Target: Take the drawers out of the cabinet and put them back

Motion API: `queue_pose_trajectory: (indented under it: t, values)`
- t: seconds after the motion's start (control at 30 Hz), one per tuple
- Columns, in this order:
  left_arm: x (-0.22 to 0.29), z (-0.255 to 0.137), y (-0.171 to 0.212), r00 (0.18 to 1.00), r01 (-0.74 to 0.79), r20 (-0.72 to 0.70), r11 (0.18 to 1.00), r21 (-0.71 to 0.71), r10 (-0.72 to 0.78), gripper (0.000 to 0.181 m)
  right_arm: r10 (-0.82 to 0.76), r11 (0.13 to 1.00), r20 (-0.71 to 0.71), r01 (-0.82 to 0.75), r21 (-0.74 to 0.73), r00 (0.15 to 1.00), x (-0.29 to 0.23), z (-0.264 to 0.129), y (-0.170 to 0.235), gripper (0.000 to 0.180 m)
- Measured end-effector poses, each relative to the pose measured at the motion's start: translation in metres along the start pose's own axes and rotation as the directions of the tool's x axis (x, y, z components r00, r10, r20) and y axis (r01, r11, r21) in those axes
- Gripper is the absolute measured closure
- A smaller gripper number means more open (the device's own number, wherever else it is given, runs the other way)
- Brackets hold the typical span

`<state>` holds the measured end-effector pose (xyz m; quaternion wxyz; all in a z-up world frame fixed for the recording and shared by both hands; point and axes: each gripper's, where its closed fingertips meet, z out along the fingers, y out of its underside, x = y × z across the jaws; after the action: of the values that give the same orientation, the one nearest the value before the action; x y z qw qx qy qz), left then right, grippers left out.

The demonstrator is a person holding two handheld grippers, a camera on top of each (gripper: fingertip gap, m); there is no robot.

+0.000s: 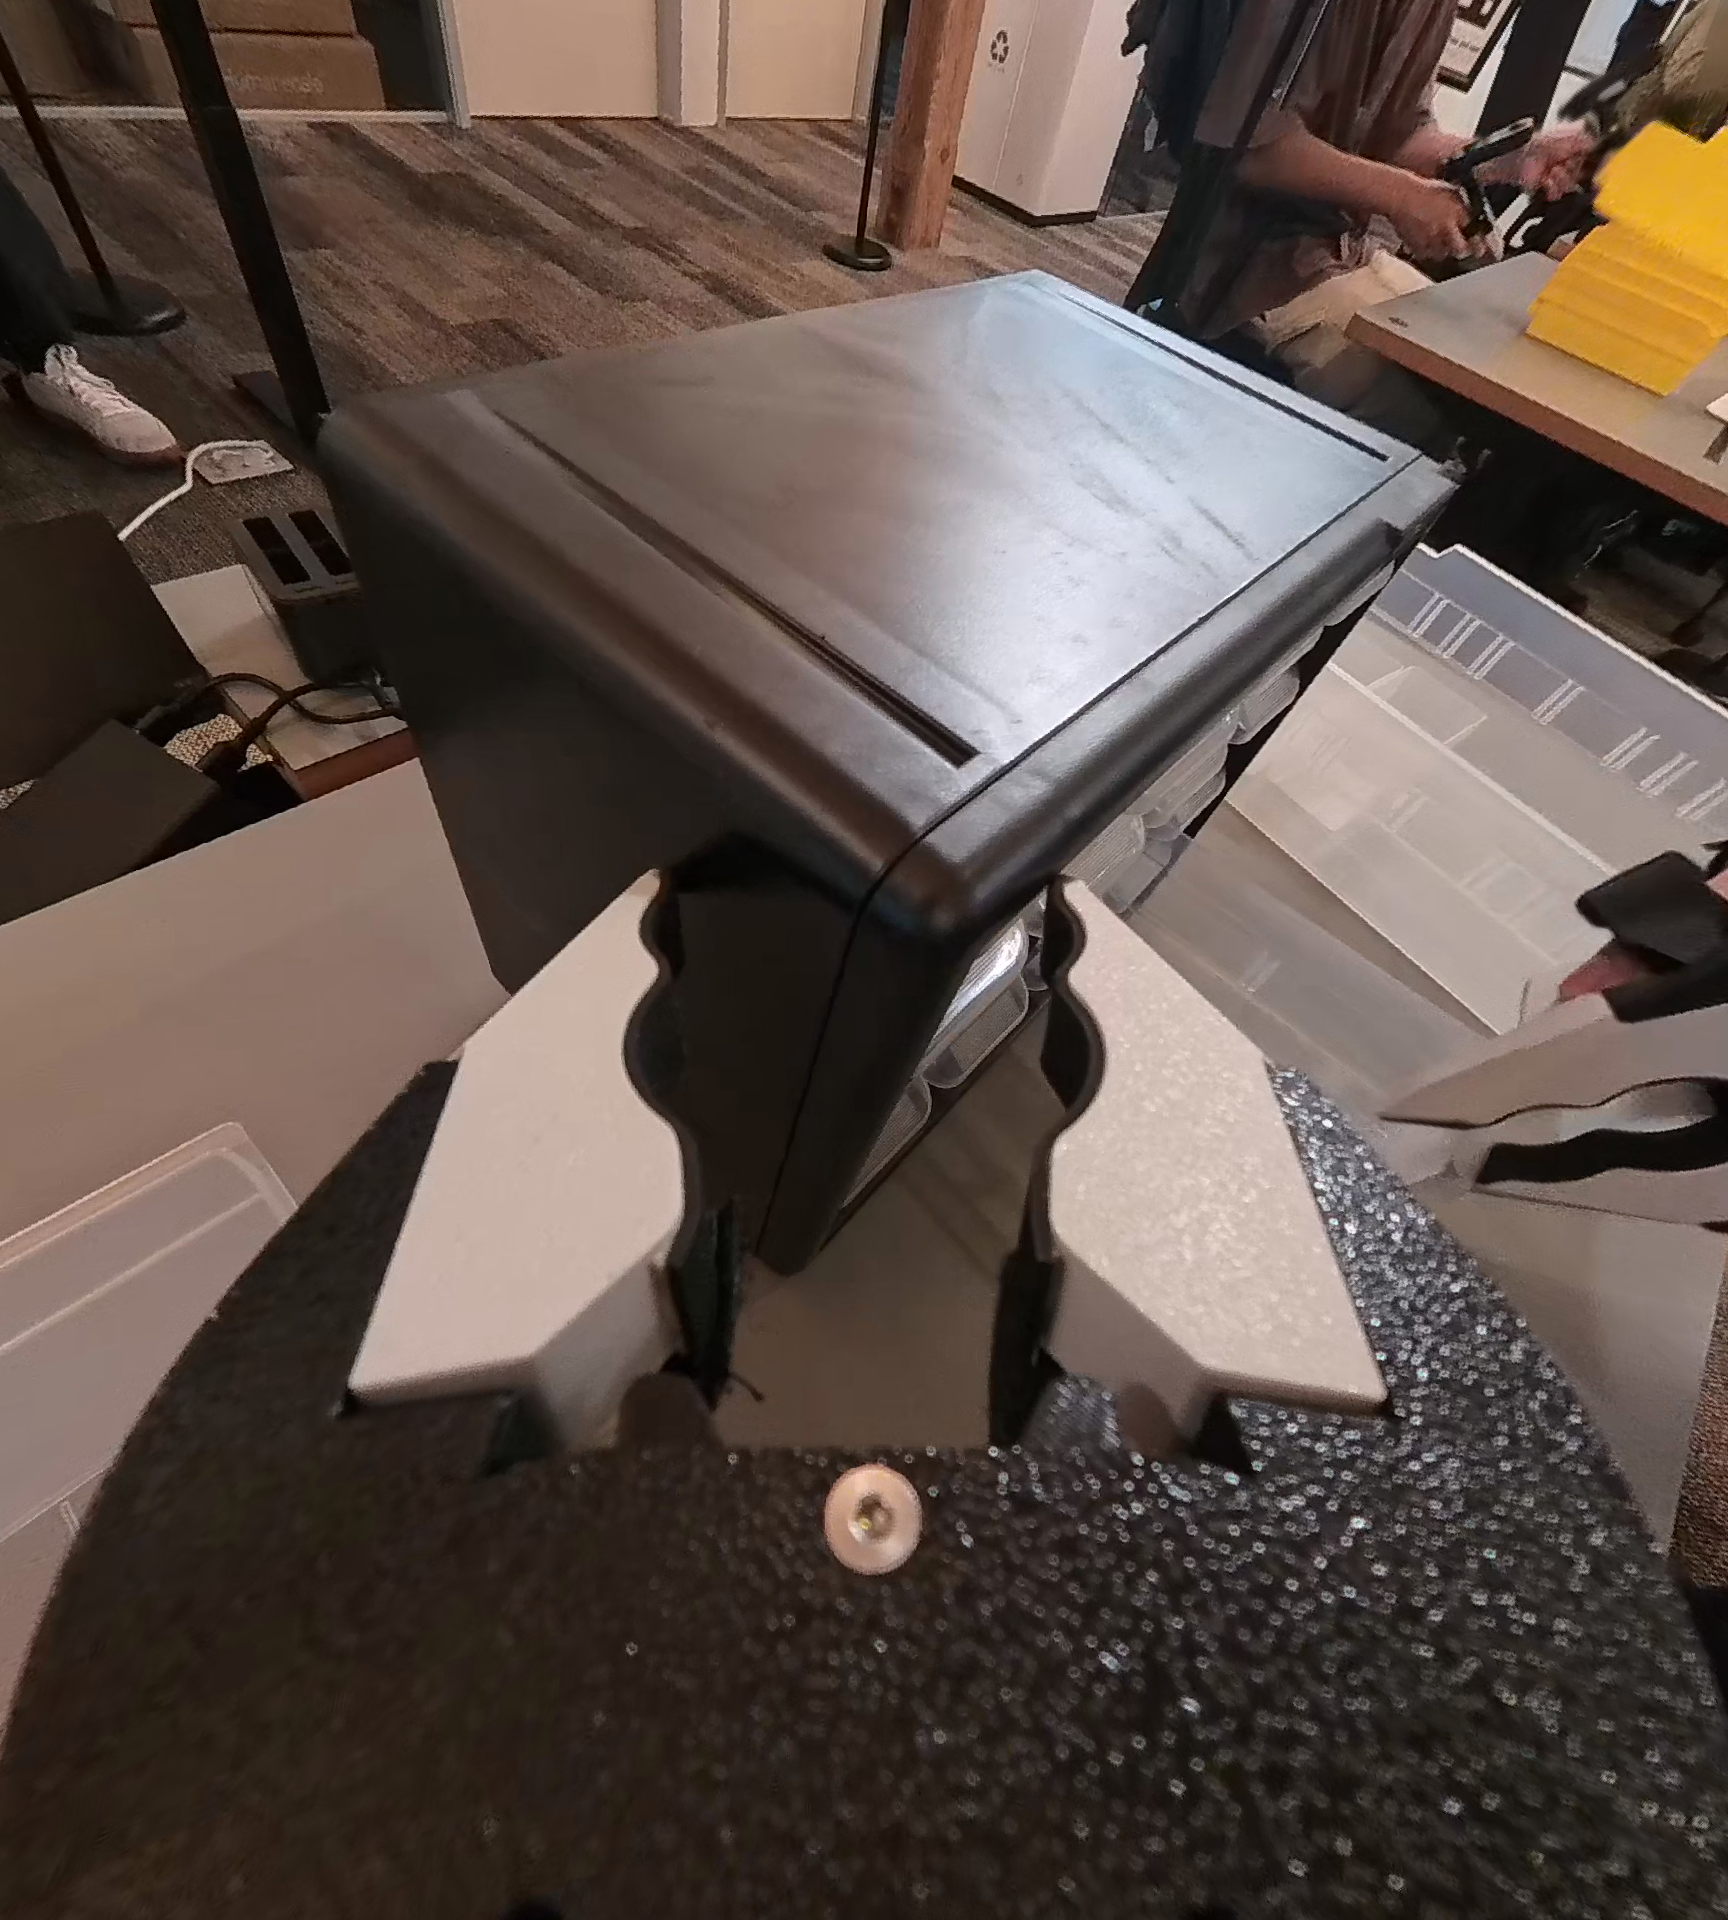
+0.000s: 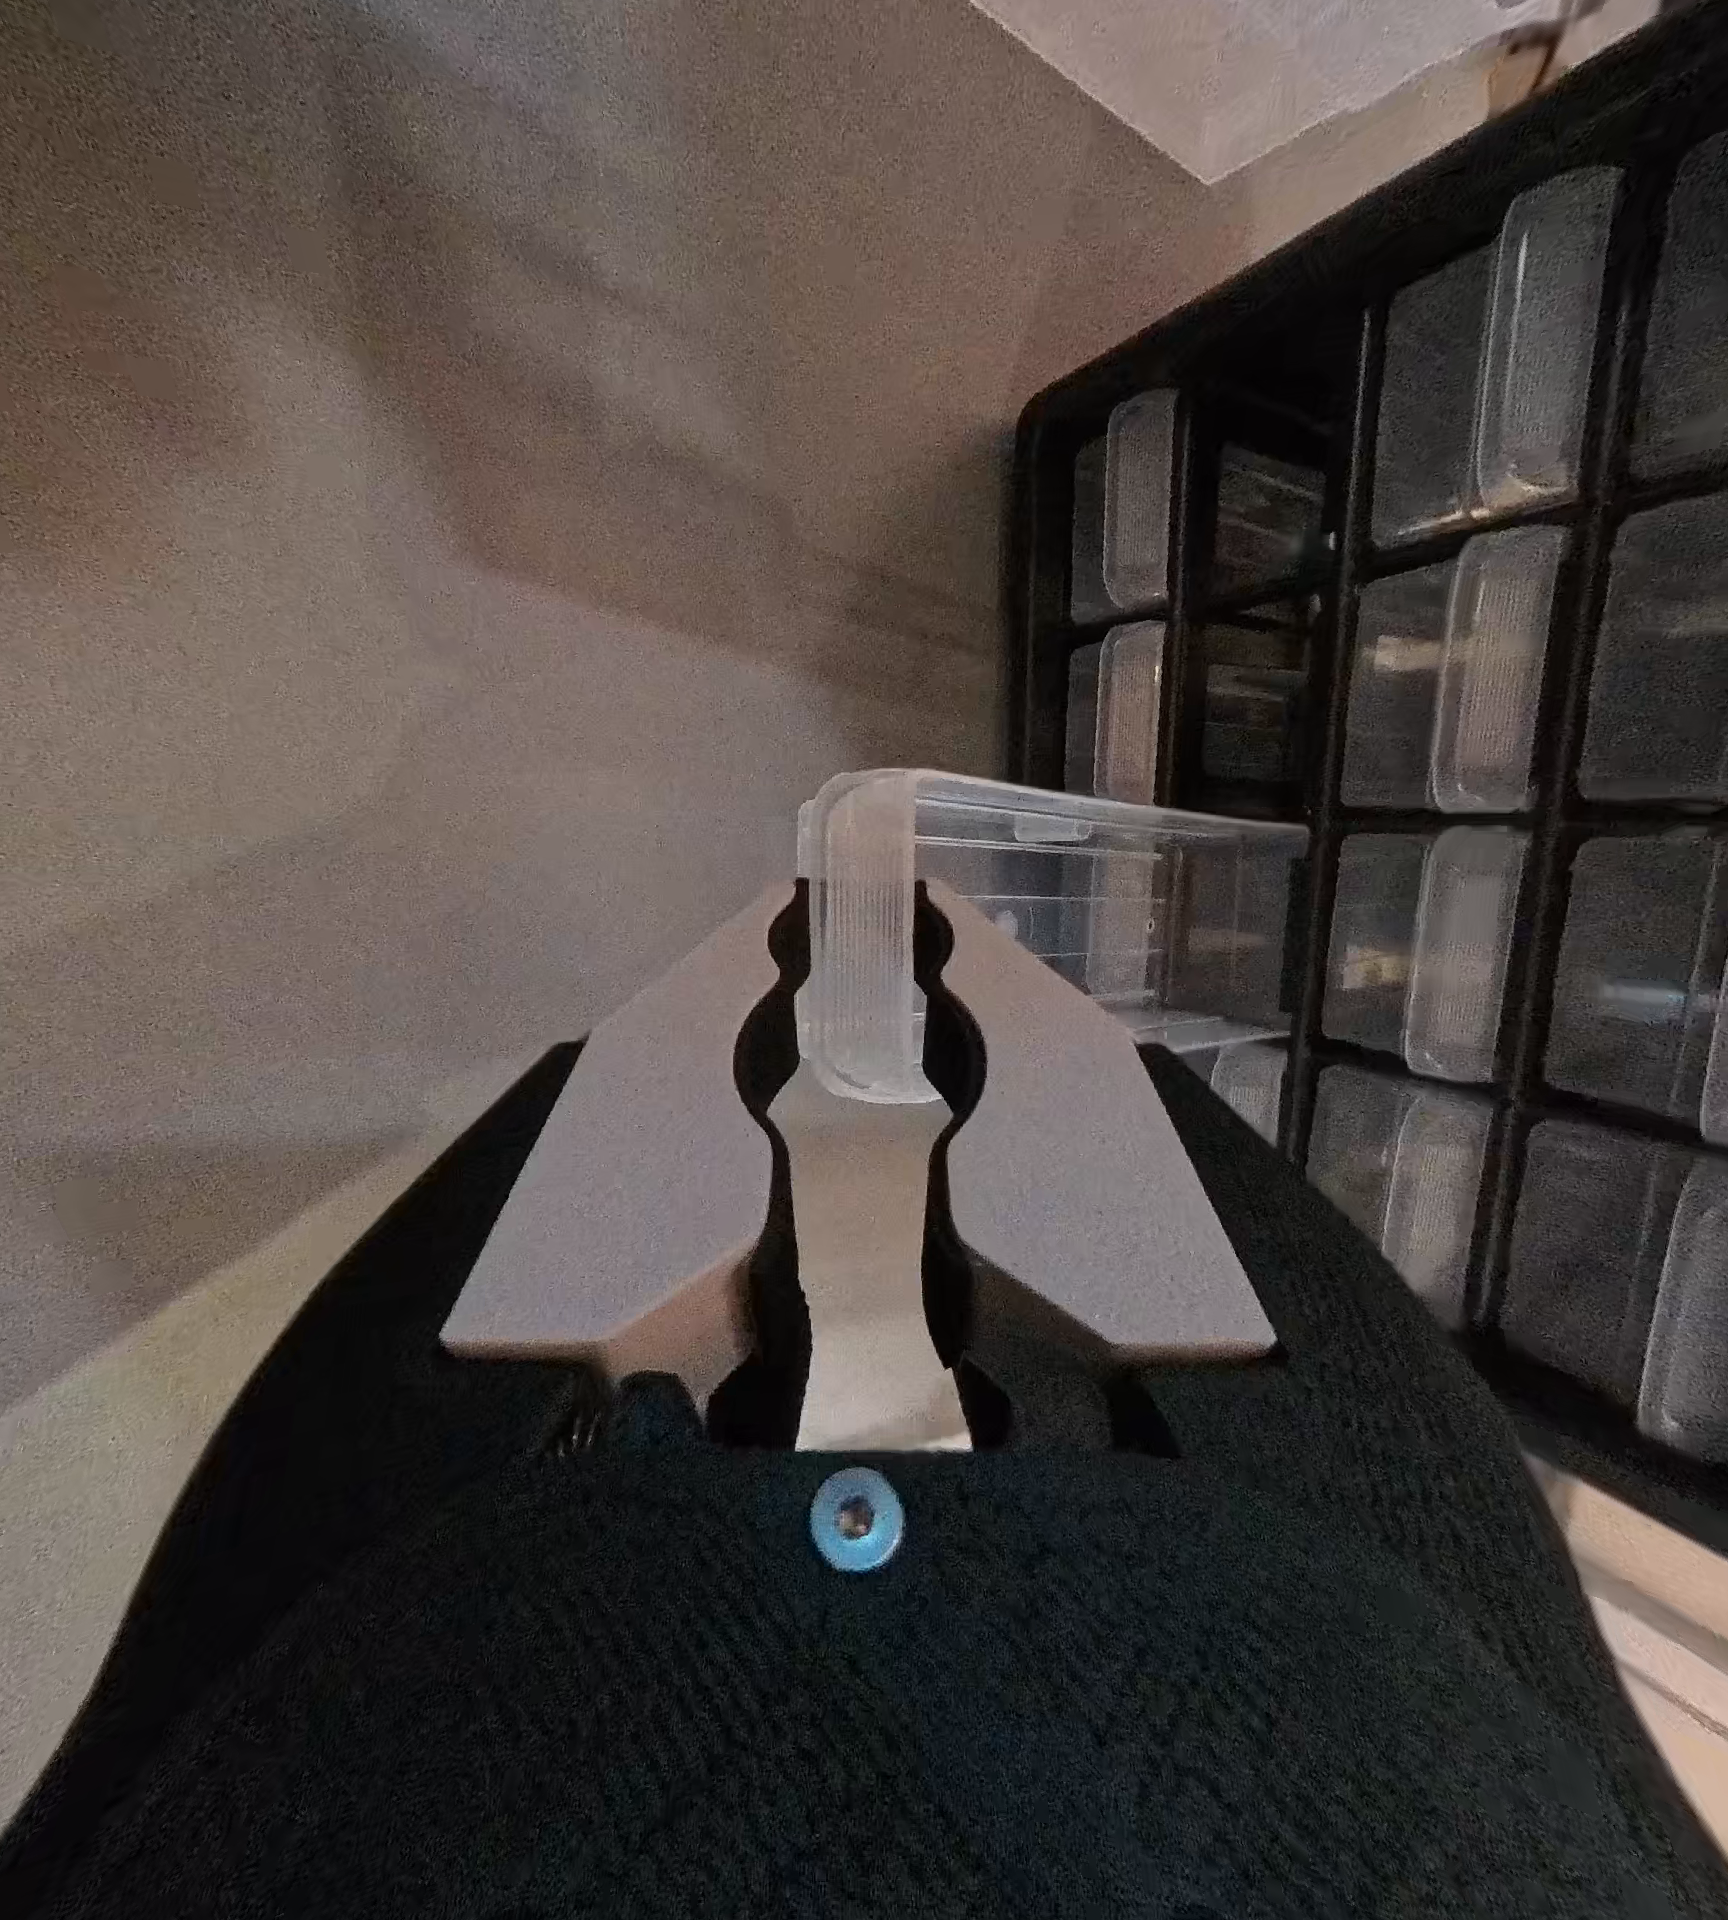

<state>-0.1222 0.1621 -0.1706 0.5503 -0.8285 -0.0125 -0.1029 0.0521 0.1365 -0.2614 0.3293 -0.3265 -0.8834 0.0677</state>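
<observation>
Right fingers (image 2: pixel 860 904) pinch a clear drawer (image 2: pixel 1047 883) half out of the cabinet (image 2: pixel 1348 665); left fingers (image 1: pixel 855 904) straddle its corner, spread wide.

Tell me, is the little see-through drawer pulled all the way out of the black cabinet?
No, the clear drawer sticks out, but its back end is still inside the black cabinet, with the right gripper pinching its front handle.

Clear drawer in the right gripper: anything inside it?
The clear drawer looks empty through its walls; its rear end is hidden inside the cabinet, and the right gripper covers its handle.
</observation>
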Motion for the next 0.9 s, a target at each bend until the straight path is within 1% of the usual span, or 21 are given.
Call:
queue_pose_trajectory:
  t: [0.03, 0.17, 0.23, 0.33, 0.47, 0.6, 0.67, 0.73, 0.8, 0.83, 0.9]
  values:
    - [0.000, 0.000, 0.000, 1.000, 0.000, 0.000, 1.000, 0.000, 0.000, 0.112, 0.015, 1.000, 0.009, -0.015, 0.021, 1.000, 0.001, -0.002, 0.000, 0.162]
    - [0.000, 0.000, 0.000, 1.000, 0.003, -0.002, 1.000, 0.000, -0.003, 0.112, 0.115, 0.976, 0.071, -0.126, 0.178, 0.991, 0.010, -0.020, -0.004, 0.162]
    - [0.000, 0.000, 0.000, 1.000, 0.003, -0.002, 1.000, -0.001, -0.003, 0.112, 0.175, 0.943, 0.116, -0.200, 0.266, 0.978, 0.016, -0.029, -0.006, 0.162]
    - [0.000, 0.000, 0.000, 1.000, 0.004, -0.003, 1.000, -0.001, -0.004, 0.112, 0.239, 0.896, 0.167, -0.284, 0.341, 0.956, 0.020, -0.035, -0.007, 0.162]
    - [0.000, 0.000, 0.000, 1.000, 0.003, -0.003, 1.000, -0.002, -0.003, 0.112, 0.233, 0.892, 0.150, -0.273, 0.361, 0.961, 0.017, -0.032, -0.009, 0.162]
    - [0.000, 0.000, 0.000, 1.000, 0.003, -0.003, 1.000, -0.001, -0.003, 0.112, 0.179, 0.925, 0.137, -0.214, 0.316, 0.974, 0.007, -0.032, -0.009, 0.162]
    - [0.000, 0.000, 0.000, 1.000, 0.003, -0.003, 1.000, -0.001, -0.003, 0.112, 0.175, 0.941, 0.102, -0.197, 0.277, 0.979, 0.006, -0.039, -0.010, 0.162]
    - [0.000, 0.000, 0.000, 1.000, 0.004, -0.003, 1.000, -0.001, -0.004, 0.112, 0.189, 0.950, 0.036, -0.192, 0.248, 0.981, 0.010, -0.053, -0.013, 0.162]
    - [0.000, 0.000, 0.000, 1.000, 0.004, -0.004, 1.000, -0.001, -0.004, 0.112, 0.258, 0.945, -0.042, -0.243, 0.219, 0.965, 0.019, -0.074, -0.011, 0.162]
    - [0.000, 0.000, 0.000, 1.000, 0.006, -0.005, 1.000, -0.001, -0.006, 0.112, 0.299, 0.941, -0.105, -0.275, 0.195, 0.948, 0.026, -0.087, -0.004, 0.162]
    - [0.000, 0.000, 0.000, 1.000, 0.007, -0.006, 1.000, -0.001, -0.007, 0.112, 0.401, 0.914, -0.218, -0.373, 0.158, 0.890, 0.039, -0.117, 0.017, 0.162]
